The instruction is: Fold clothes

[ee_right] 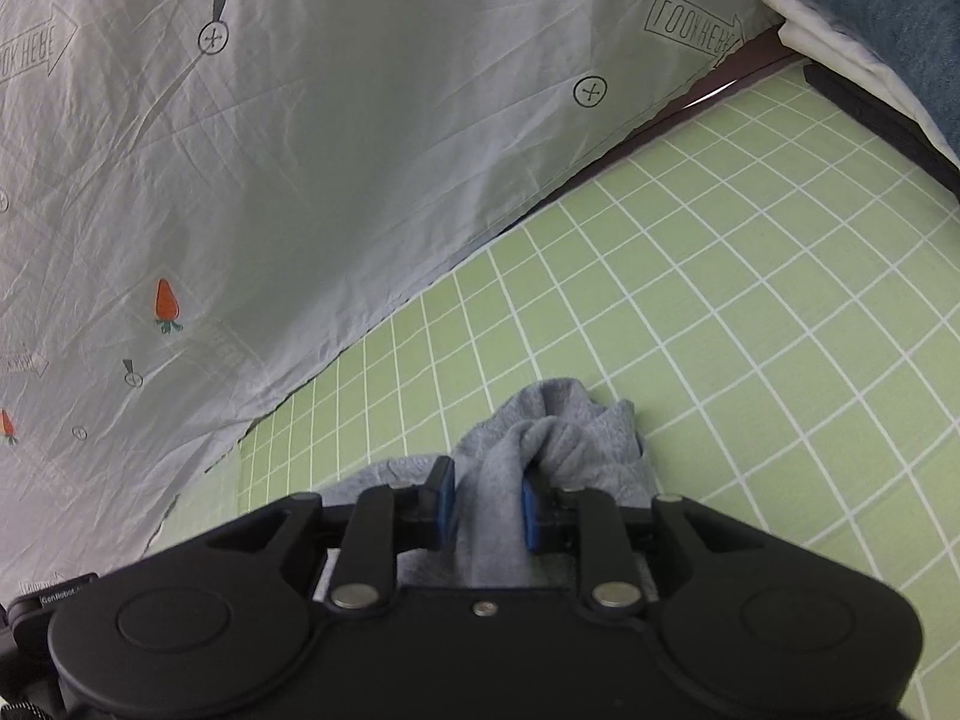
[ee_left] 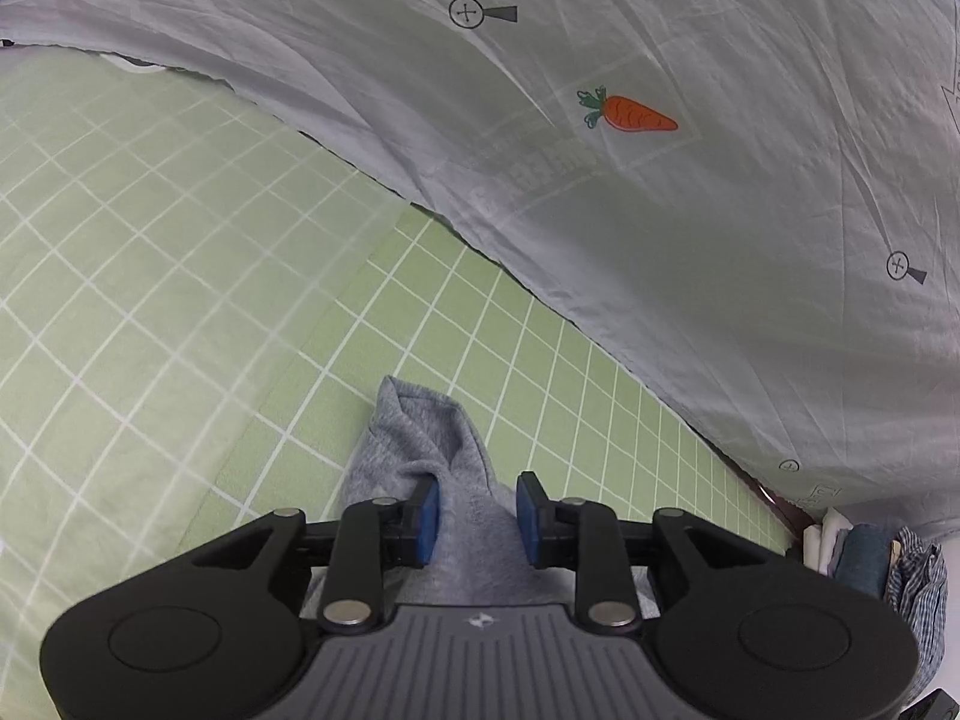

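Note:
A grey fleece garment [ee_left: 420, 438] lies bunched on the green checked sheet [ee_left: 180, 300]. My left gripper [ee_left: 478, 516] sits low over it with its blue pads [ee_left: 427, 516] apart; a loose fold of the cloth lies between them without being squeezed. In the right wrist view another bunched end of the grey garment [ee_right: 570, 426] rests on the sheet [ee_right: 750, 330]. My right gripper [ee_right: 487, 510] has a ridge of that cloth filling the narrow gap between its blue pads [ee_right: 445, 498], which still touch it on both sides.
A crumpled white cover with carrot prints [ee_left: 636, 114] lies just beyond the garment in both views [ee_right: 270, 180]. Folded clothes, white and blue denim, are stacked at the right edge [ee_right: 870, 18] [ee_left: 864, 552]. Bare green sheet stretches to the left [ee_left: 120, 240].

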Demonstrator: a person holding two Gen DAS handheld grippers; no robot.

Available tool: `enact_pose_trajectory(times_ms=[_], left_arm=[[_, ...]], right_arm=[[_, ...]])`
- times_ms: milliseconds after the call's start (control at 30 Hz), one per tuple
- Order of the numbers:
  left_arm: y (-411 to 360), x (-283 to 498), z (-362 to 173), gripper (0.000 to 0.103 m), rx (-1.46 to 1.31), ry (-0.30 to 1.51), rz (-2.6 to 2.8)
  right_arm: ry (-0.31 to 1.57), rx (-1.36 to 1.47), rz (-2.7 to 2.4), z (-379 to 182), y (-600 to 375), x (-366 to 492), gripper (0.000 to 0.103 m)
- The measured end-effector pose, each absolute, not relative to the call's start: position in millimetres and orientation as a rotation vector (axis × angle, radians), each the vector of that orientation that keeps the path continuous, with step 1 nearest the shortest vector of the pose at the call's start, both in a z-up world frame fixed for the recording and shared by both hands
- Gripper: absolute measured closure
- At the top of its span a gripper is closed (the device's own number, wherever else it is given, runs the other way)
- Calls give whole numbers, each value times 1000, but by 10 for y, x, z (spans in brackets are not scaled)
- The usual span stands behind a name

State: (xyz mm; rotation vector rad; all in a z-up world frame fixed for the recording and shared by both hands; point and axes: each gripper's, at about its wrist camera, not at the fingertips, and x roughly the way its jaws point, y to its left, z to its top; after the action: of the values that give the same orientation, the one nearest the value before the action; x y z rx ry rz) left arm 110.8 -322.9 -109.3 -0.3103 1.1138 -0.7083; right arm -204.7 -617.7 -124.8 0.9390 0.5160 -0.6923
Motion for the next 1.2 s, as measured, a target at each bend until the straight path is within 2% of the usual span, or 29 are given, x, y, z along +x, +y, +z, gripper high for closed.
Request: enact_pose_trajectory(times_ms=[33,67,100,133,167,233,300,333,400,467,700,733,767,800,867,1200], left_arm=[[-3219,1145,-1053,57,-315,1089,-697],[-3198,1175,-1007,44,-318,1060,-686],[-3178,1206,-960,38,-321,1030,-674],[-3155,1224,-934,27,-325,1013,-670],[-3130,1235,-917,20,-330,1001,-670],[-3112,1216,-949,16,-304,1010,-675],[-3122,1169,-1034,13,-237,1040,-681],[-3130,1125,-1092,13,-198,1057,-688],[-3148,1016,-1224,13,-114,1095,-705],[-3165,887,-1361,11,-44,1136,-742],[-3145,684,-1739,7,33,1265,-774],[-3138,687,-1778,6,18,1281,-777],[-3129,693,-1805,5,0,1294,-787],[-3119,697,-1828,4,-18,1305,-798],[-3132,703,-1836,1,-34,1304,-822],[-3319,633,-1834,0,-38,1212,-916]], right_arm=[[494,935,-709,-1210,-6217,-2037,75],[468,912,-723,-1155,-6239,-2041,67],[441,888,-737,-1099,-6262,-2044,60],[420,858,-746,-1030,-6292,-2045,59],[417,837,-754,-988,-6310,-2049,59],[441,800,-751,-969,-6303,-2058,53],[476,764,-737,-982,-6273,-2064,40],[505,749,-727,-1016,-6234,-2063,38],[559,726,-705,-1097,-6157,-2055,26],[610,712,-680,-1189,-6080,-2044,20],[755,692,-687,-1571,-5978,-2037,19],[754,709,-674,-1618,-5989,-2042,17],[752,726,-662,-1665,-6001,-2047,6],[745,750,-654,-1711,-6019,-2050,1],[750,797,-641,-1799,-6062,-2041,1],[599,975,-510,-1960,-6101,-1964,0]])
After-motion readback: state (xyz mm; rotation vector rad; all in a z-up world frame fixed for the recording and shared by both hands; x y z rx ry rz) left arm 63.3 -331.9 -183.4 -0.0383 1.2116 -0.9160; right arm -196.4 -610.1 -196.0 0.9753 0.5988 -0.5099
